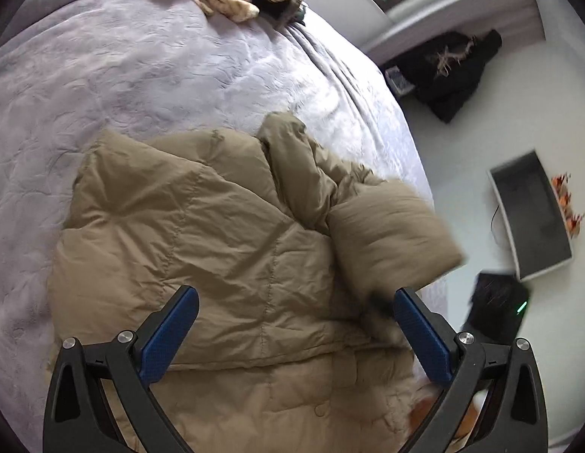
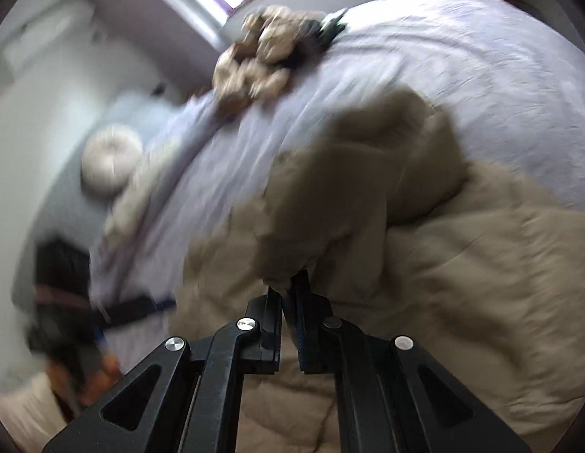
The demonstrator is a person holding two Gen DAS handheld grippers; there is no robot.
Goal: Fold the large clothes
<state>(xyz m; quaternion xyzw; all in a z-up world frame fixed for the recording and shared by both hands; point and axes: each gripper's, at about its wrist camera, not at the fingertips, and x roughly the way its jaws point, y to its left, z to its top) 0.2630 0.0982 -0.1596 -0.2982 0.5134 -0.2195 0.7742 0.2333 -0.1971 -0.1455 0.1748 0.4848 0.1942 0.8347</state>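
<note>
Our right tongs clench the puffer jacket's sleeve, left tongs spread wide above it, so we should lay it flat across the back.

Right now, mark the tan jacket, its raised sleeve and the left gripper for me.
tan jacket (image 1: 201,226), left wrist view, on the quilted back panel.
raised sleeve (image 1: 394,234), left wrist view, on the blurred cuff end.
left gripper (image 1: 296,309), left wrist view, midway between the open blue fingertips.
</note>
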